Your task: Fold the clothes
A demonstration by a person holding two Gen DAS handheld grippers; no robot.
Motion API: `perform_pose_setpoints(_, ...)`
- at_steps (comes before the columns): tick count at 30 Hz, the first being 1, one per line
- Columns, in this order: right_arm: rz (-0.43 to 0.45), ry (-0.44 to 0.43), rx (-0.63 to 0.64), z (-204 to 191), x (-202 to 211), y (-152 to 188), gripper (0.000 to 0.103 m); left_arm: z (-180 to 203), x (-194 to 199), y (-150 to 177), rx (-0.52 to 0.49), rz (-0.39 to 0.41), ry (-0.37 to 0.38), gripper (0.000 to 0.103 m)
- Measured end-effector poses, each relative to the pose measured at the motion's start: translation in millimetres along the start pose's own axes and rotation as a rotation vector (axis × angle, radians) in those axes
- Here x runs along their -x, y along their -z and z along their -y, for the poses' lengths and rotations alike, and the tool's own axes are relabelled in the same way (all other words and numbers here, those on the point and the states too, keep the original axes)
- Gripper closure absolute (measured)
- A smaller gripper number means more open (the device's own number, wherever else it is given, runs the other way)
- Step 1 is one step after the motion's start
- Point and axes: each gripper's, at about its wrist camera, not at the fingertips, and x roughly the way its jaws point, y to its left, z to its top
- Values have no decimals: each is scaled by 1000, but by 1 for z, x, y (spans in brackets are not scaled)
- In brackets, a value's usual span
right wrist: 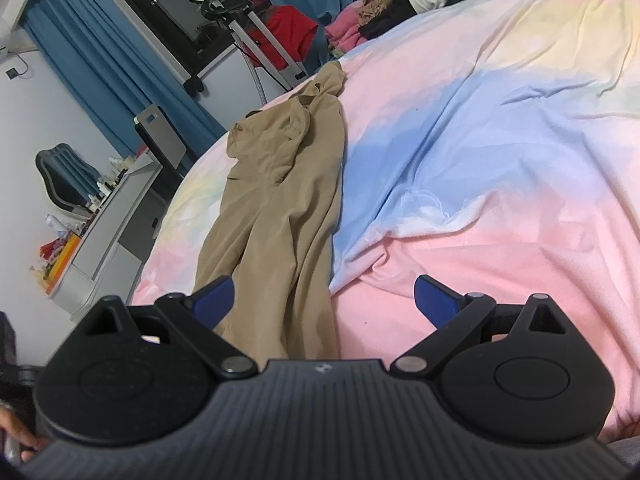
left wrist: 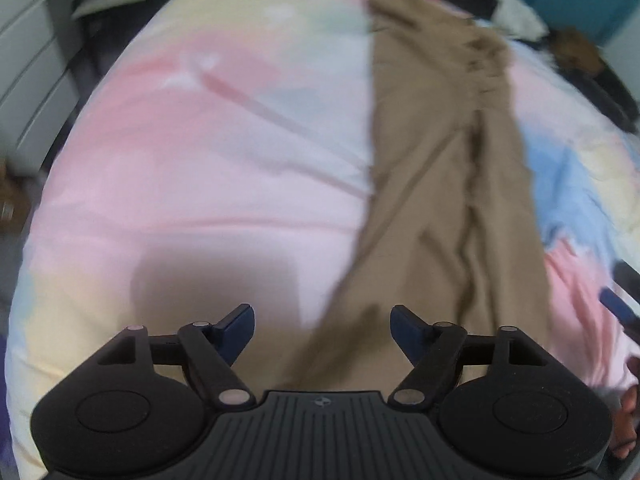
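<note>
Our tan trousers [right wrist: 280, 208] lie lengthwise on the pastel bed [right wrist: 500, 140], legs together. Both the left hand-held gripper [left wrist: 322, 330] and right hand-held gripper [right wrist: 324, 300] stand wide and empty above the near hems. We should pinch both hem corners evenly before folding toward the waistband.

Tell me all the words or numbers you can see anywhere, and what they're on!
No words or numbers can be read.
Small emblem on the left gripper: a logo, no letters.
Same emblem on the right gripper: no letters.
Things on the desk: too small to read.
</note>
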Motion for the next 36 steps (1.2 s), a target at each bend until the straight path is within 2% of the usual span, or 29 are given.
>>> perform_pose_setpoints(3, -14, 1, -31, 4, -4, -1, 5, -11, -8, -2, 49, -93, 59, 26)
perform_pose_setpoints(6, -27, -2, -62, 9, -7, -1, 5, 3, -8, 3, -37, -116, -36, 33)
perform_pose_setpoints(9, -40, -5, -74, 11, -9, -1, 5, 23, -2, 11, -154, -83, -112, 58)
perform_pose_setpoints(11, -48, -6, -76, 12, -10, -1, 5, 36, 6, 20, -233, -40, -141, 92)
perform_pose_setpoints(12, -52, -5, -71, 11, -10, 0, 5, 42, 10, 25, -273, -17, -154, 96)
perform_pose_setpoints(15, -69, 8, -55, 9, -12, 1, 5, 69, 30, 44, -411, 70, -142, 99)
perform_pose_setpoints(18, -80, 13, -35, 6, -14, 2, 5, 96, 52, 64, -510, 127, -65, 99)
perform_pose_setpoints(20, -91, 24, -12, 3, -16, 3, 5, 109, 53, 74, -538, 134, -26, 99)
perform_pose_setpoints(22, -103, 32, 13, 0, -18, 4, 5, 122, 53, 84, -566, 139, 13, 98)
perform_pose_setpoints(24, -118, 19, 35, -3, -19, 7, 5, 129, 39, 88, -583, 100, 31, 94)
perform_pose_setpoints(27, -137, -24, 44, -6, -17, 12, 6, 125, 26, 83, -548, 27, 85, 78)
perform_pose_setpoints(29, -153, -39, 40, -6, -16, 15, 6, 113, 29, 74, -487, 24, 132, 46)
perform_pose_setpoints(31, -179, -50, 15, -3, -17, 17, 6, 100, 38, 66, -419, 42, 190, 33)
perform_pose_setpoints(32, -194, -59, 1, -1, -19, 18, 6, 90, 41, 63, -366, 61, 203, 28)
perform_pose_setpoints(36, -260, -69, -44, 4, -27, 23, 6, 54, 35, 47, -154, 94, 194, 22)
